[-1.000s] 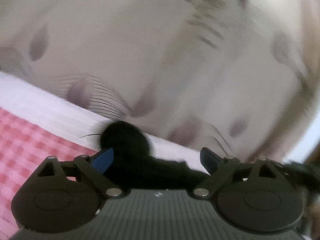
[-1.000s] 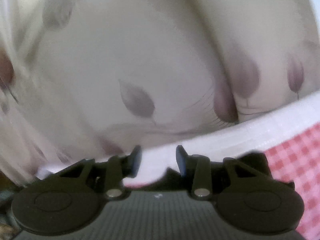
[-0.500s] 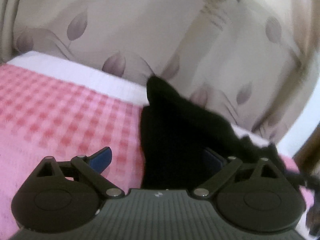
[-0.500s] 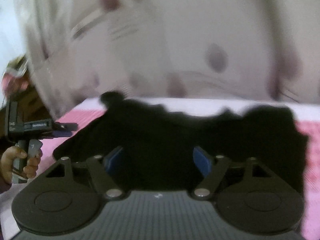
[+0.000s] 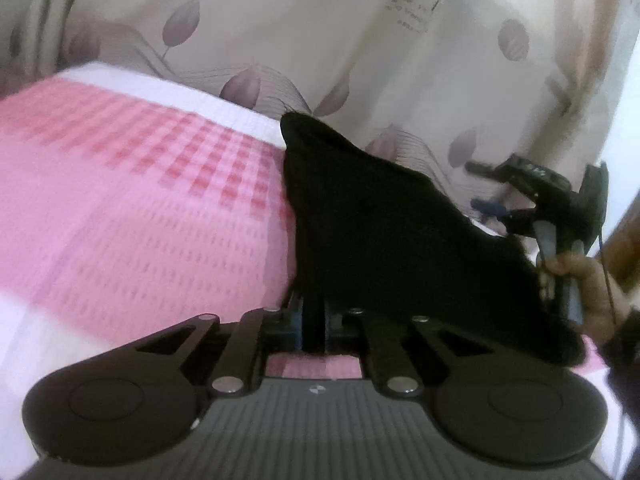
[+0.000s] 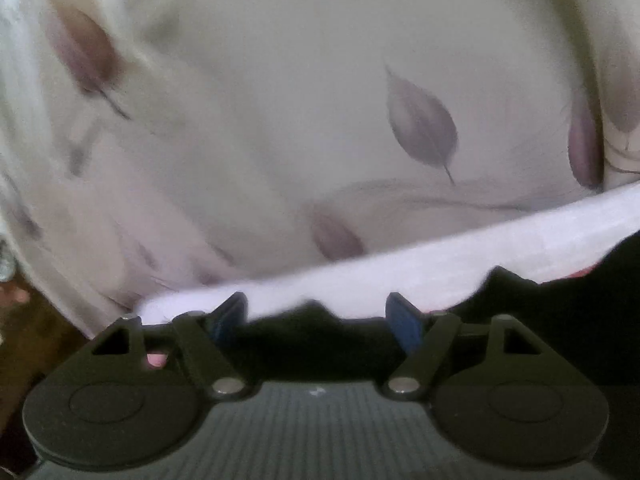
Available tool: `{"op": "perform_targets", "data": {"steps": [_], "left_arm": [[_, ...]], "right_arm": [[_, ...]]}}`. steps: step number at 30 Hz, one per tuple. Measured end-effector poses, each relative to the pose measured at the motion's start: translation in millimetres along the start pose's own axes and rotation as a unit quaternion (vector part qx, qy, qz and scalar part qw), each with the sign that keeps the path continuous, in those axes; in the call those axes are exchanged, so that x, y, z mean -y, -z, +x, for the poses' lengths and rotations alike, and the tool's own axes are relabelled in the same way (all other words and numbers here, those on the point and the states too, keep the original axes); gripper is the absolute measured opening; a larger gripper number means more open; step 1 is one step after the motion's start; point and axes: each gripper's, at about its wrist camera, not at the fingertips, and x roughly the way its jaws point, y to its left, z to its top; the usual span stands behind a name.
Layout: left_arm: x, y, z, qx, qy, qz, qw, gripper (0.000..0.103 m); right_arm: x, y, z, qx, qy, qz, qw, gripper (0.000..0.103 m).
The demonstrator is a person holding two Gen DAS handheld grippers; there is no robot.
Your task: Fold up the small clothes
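So I've got my left hand-held gripper (image 5: 313, 330) clamped on the black garment (image 5: 372, 224) mid-frame on the pink bed (image 5: 140, 208), right hand-held gripper (image 6: 316, 320) spread open over its edge, needs to pinch next before folding.

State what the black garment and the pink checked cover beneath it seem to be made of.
Black garment: apparently soft matte knit; it drapes limply from the shut left gripper, without sheen. Pink checked cover: seemingly woven cotton-like cloth, matte, with a ribbed weave.
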Motion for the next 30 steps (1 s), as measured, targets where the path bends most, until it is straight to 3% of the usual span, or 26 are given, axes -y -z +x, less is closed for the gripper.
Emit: {"op": "perform_targets", "data": {"steps": [3, 5, 7, 9, 12, 16, 18, 20, 23, 25, 27, 30], "left_arm": [[-2, 1, -13, 0.013, -0.005, 0.035, 0.9993, 0.011], [-2, -5, -16, 0.013, -0.015, 0.037, 0.9991, 0.021], [1, -13, -20, 0.035, -0.005, 0.027, 0.9990, 0.052], [12, -22, -20, 0.057, -0.001, 0.031, 0.9979, 0.070], [32, -34, -4, 0.065, 0.023, 0.049, 0.9964, 0.074], [37, -41, 45, 0.028, -0.025, 0.043, 0.9984, 0.066], [23, -42, 62, 0.012, -0.067, 0.027, 0.9973, 0.052], [11, -39, 67, 0.020, -0.083, 0.035, 0.9957, 0.053], [22, -38, 63, 0.025, -0.113, 0.077, 0.9902, 0.053], [31, -33, 59, 0.036, -0.124, 0.109, 0.9857, 0.053], [31, -32, 49, 0.049, -0.109, 0.103, 0.9875, 0.053], [34, -27, 29, 0.085, -0.078, 0.066, 0.9911, 0.073]], "right_arm": [[-7, 21, -37, 0.009, -0.019, -0.022, 1.000, 0.083], [-7, 39, -60, 0.011, -0.019, -0.024, 0.999, 0.085], [-3, 51, -82, 0.016, -0.007, -0.032, 0.999, 0.086], [3, 59, -99, 0.015, 0.010, -0.045, 0.999, 0.088], [22, 66, -109, 0.003, 0.038, -0.055, 0.998, 0.089], [41, 82, -122, -0.036, 0.075, -0.076, 0.994, 0.089], [39, 92, -132, -0.054, 0.109, -0.126, 0.985, 0.089], [41, 105, -141, -0.078, 0.134, -0.171, 0.973, 0.089], [44, 118, -159, -0.081, 0.133, -0.202, 0.967, 0.089], [48, 120, -170, -0.079, 0.131, -0.194, 0.969, 0.089], [52, 118, -185, -0.060, 0.117, -0.162, 0.978, 0.089], [61, 108, -207, -0.002, 0.093, -0.099, 0.991, 0.090]]}}
